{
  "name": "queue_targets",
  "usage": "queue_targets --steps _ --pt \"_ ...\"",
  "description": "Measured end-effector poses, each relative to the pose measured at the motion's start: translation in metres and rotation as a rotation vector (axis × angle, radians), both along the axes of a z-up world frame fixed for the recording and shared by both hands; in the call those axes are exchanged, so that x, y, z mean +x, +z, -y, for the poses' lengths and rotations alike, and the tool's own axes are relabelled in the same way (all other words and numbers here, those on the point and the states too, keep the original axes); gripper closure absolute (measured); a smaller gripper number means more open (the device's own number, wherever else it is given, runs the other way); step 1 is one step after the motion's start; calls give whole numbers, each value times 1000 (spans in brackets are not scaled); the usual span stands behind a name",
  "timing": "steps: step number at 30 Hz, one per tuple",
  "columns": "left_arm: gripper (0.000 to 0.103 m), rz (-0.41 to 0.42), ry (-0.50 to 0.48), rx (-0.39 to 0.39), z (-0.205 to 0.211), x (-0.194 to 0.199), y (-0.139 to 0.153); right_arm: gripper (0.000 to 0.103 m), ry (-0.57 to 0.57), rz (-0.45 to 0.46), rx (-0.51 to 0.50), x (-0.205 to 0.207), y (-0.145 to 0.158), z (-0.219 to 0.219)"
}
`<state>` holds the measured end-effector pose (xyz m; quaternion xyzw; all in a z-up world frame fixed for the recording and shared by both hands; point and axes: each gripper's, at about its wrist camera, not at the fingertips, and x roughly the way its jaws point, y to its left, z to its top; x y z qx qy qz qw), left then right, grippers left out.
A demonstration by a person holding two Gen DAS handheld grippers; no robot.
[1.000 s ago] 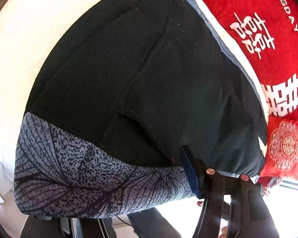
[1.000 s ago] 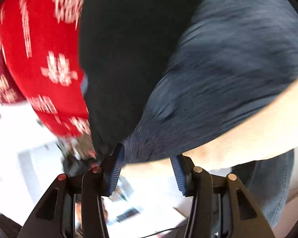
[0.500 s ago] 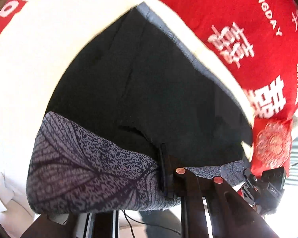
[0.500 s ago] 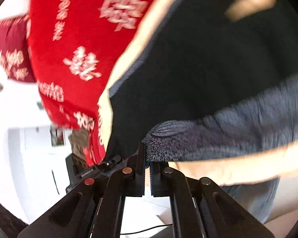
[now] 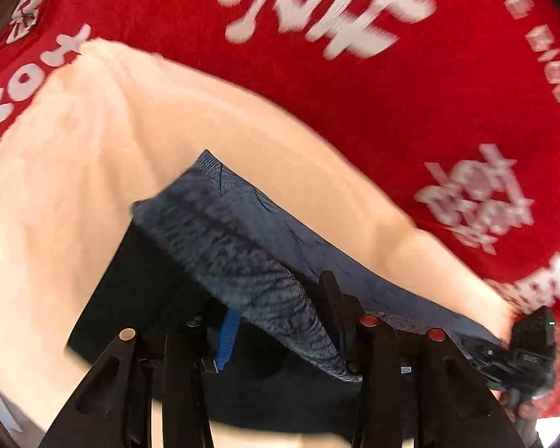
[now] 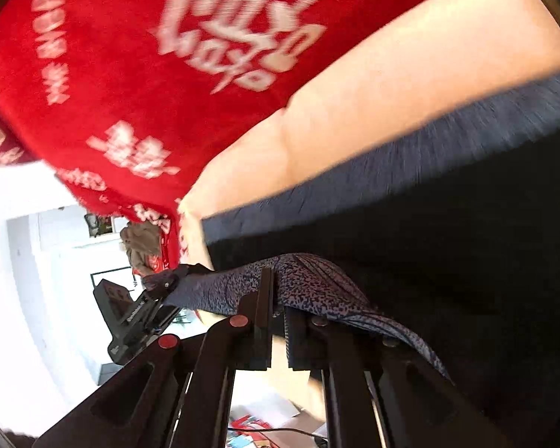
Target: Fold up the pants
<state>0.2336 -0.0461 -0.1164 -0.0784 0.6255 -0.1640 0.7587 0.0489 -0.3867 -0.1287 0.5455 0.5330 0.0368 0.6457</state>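
Note:
The pants are black (image 5: 149,298) with a grey leaf-patterned waistband (image 5: 242,254), and they lie on a cream sheet (image 5: 93,149). In the left wrist view the waistband is lifted and runs between the fingers of my left gripper (image 5: 280,319). Its jaws are opening, and the blue left pad (image 5: 227,339) shows bare, off the cloth. In the right wrist view my right gripper (image 6: 276,280) pinches the waistband (image 6: 317,283) at its tips. Its jaws are only a slit apart and starting to ease open. The band drapes over the right finger, above the black pants (image 6: 466,242).
A red blanket with white characters (image 5: 354,93) (image 6: 130,74) covers the bed beyond the cream sheet (image 6: 392,93). The other gripper's black body (image 5: 530,347) shows at the right edge of the left view. White room and floor clutter (image 6: 37,298) lie past the bed edge.
Both grippers closed on the waistband and swept it across the pants toward the red blanket. The left jaws have parted again. Both views are motion-blurred.

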Motion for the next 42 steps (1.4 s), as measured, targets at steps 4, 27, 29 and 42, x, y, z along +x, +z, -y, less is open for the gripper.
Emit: queue_targets --steps 4,27,29,42 --pt "60 32 -11 70 16 11 -21 97 17 -39 -37 24 -30 4" --pt "20 128 -227 412 50 -25 -17 75 213 53 -442 59 27 -48" --pt "20 113 -258 421 52 -38 -6 66 151 66 -428 29 43 -27" --pt "20 -30 -623 189 163 -193 23 53 -186 -82 -404 -214 79 24"
